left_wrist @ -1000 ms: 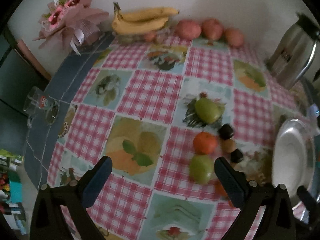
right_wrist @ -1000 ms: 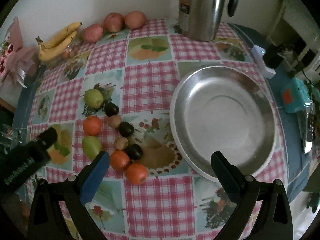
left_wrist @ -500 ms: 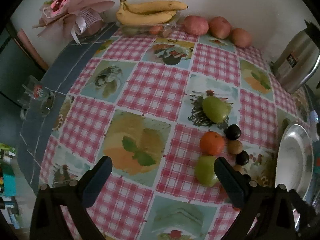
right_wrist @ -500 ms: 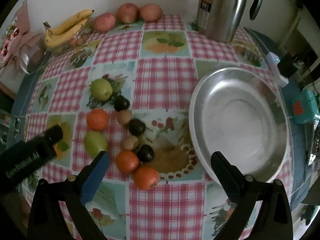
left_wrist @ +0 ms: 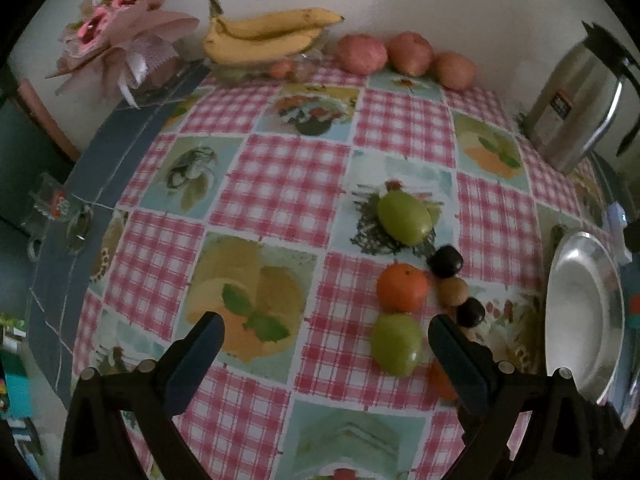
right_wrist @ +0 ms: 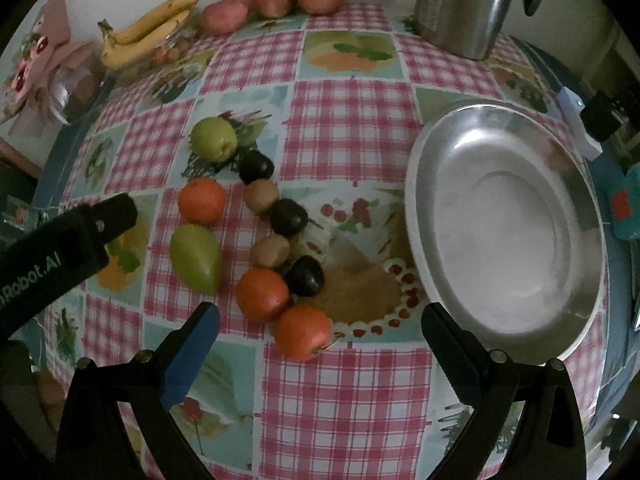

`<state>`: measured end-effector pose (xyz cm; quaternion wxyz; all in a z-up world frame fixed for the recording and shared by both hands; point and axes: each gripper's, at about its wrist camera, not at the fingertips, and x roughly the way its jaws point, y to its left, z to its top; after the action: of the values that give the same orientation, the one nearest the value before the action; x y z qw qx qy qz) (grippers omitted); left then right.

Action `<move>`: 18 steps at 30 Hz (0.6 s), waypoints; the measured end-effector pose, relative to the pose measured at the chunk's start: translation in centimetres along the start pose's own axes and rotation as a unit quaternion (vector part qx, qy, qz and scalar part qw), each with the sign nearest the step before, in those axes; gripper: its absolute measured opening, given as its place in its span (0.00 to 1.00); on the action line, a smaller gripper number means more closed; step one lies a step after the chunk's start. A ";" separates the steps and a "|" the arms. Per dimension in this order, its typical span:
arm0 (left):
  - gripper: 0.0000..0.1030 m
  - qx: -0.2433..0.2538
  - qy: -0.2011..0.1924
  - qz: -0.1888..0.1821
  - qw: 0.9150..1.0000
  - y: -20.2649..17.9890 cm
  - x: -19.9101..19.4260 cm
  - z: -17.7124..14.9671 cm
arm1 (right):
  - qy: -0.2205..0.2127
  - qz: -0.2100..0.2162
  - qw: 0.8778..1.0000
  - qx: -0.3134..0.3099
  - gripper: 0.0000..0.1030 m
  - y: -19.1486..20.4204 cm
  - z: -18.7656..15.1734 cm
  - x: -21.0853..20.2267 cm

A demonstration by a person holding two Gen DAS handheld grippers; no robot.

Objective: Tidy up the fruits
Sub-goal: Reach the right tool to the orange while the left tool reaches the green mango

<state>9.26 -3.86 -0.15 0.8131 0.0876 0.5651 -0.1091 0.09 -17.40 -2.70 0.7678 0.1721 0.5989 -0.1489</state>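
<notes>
Since the earlier frames, your right hand-held gripper (right_wrist: pixel 318 330) has moved closer to the fruit, which now fills more of its view, and the tray (right_wrist: pixel 416 216) has shifted right. Your left hand-held gripper (left_wrist: pixel 326 334) has shifted only slightly over the checked cloth (left_wrist: pixel 280 184).

Both hand-held grippers have their jaws spread wide and hold nothing. The left one hovers over the cloth, with its right finger (left_wrist: pixel 456 356) just beside the nearer pear (left_wrist: pixel 396 344). In the right view, its body shows as a black bar at the left edge.

The loose fruit lies in a cluster on the counter, left of the tray:
- Two green pears, the farther pear (right_wrist: pixel 213 139) on a printed panel.
- Three oranges: far orange (right_wrist: pixel 201 200), middle orange (right_wrist: pixel 262 294) and near orange (right_wrist: pixel 303 332). The middle and near oranges touch.
- A diagonal line of three dark fruits and two brown fruits, alternating; first dark fruit (right_wrist: pixel 256 166), first brown fruit (right_wrist: pixel 261 196).

The near orange lies between the right fingers, close to their tips. The steel tray holds nothing and sits near the counter's right edge.

Along the far wall stand bananas (left_wrist: pixel 264 36), three red apples (left_wrist: pixel 362 54), a bouquet (left_wrist: pixel 120 40) and a steel kettle (right_wrist: pixel 464 4).
</notes>
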 end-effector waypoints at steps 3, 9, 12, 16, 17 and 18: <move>1.00 0.009 0.014 -0.007 1.000 -0.3 0.7 -0.2 | 0.002 0.005 1.000 -0.002 0.98 0.1 0.0 0.2; 0.99 0.022 0.031 -0.028 0.999 -1.4 2.1 -0.8 | 0.022 0.001 1.000 0.001 0.97 -0.1 -0.3 1.5; 0.93 0.029 0.043 -0.036 0.998 -2.0 3.0 -1.1 | 0.035 0.008 0.999 0.007 0.87 -0.2 -0.5 2.3; 0.87 0.025 0.063 -0.044 0.997 -2.3 4.3 -1.3 | 0.050 0.020 0.998 0.014 0.76 -0.4 -0.6 3.2; 0.86 0.021 0.067 -0.047 0.996 -2.3 4.6 -1.3 | 0.053 0.022 0.998 0.015 0.73 -0.5 -0.7 3.4; 0.84 0.018 0.069 -0.050 0.996 -2.3 4.7 -1.3 | 0.055 0.024 0.998 0.015 0.71 -0.5 -0.7 3.6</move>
<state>9.01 -6.09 -5.11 0.7637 0.0810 0.6217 -0.1537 0.11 -17.57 -6.40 0.7343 0.2058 0.6338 -0.1294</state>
